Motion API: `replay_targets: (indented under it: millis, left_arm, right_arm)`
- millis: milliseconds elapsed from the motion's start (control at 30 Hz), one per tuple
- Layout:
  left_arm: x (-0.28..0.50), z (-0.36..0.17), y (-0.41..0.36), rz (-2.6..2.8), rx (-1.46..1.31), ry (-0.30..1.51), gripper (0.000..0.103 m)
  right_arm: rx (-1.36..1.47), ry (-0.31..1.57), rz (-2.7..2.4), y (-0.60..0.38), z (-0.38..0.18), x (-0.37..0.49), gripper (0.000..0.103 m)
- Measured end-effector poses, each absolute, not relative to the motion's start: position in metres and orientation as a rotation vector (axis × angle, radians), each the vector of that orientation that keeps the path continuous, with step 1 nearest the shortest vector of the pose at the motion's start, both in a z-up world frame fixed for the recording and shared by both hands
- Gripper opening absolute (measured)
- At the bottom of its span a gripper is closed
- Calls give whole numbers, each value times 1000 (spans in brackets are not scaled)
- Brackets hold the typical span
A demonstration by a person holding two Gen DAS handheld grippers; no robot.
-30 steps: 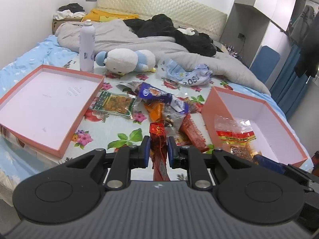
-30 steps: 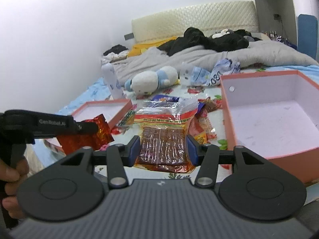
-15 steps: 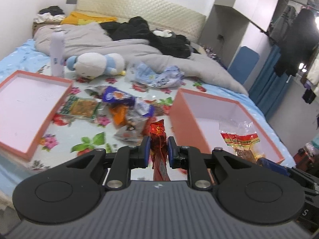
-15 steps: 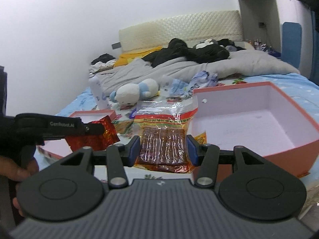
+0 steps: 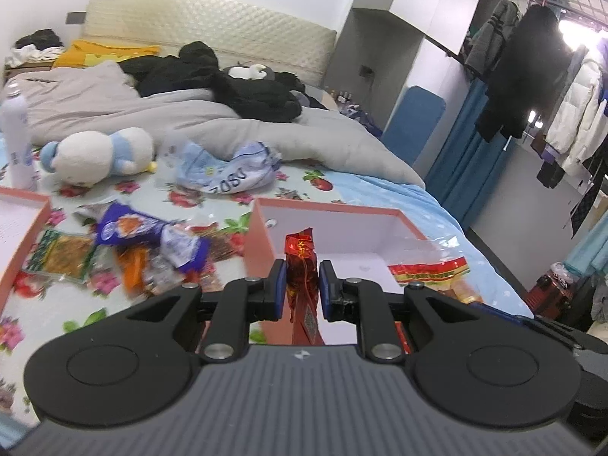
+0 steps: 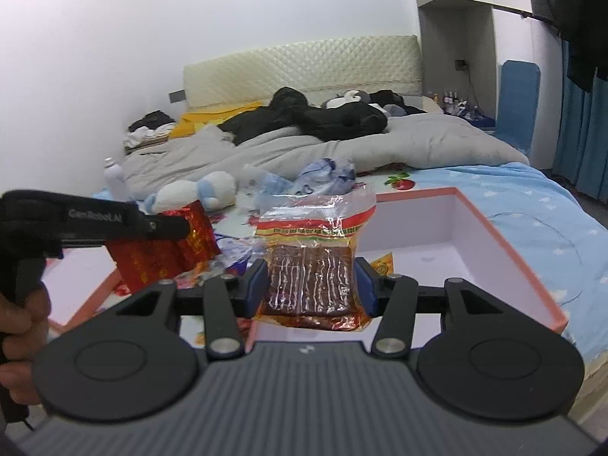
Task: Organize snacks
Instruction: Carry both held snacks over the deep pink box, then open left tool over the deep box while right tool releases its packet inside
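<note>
Swung over the pink box (image 5: 262, 235), both tongs grip packets — red foil packet (image 5: 302, 266) left, brown snack bag (image 6: 309, 277) right — best lowered inside before releasing.

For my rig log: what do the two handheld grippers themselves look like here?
Both the left gripper and right gripper have matte black linkage arms, silver pivot pins, blue finger pads and a ribbed grey body. Side-on, the left one shows white "GenRobot.AI" lettering.
</note>
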State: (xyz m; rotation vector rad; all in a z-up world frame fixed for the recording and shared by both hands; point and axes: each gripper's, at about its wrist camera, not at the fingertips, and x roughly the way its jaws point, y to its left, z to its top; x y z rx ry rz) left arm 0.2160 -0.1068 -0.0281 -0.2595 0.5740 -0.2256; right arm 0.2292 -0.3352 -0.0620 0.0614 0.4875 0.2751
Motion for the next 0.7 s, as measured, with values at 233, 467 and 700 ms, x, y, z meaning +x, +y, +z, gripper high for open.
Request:
replay_targets:
  millis: [233, 467, 700]
  left_arm:
    - [267, -40, -135, -256, -241, 626, 21]
    - [313, -70, -155, -282, -225, 742, 21]
    - [336, -93, -162, -297, -209, 806, 31]
  right_arm:
    - [84, 549, 243, -349, -86, 278, 29]
    - [114, 654, 226, -359, -120, 313, 29]
    - [150, 717, 209, -366, -138, 332, 29]
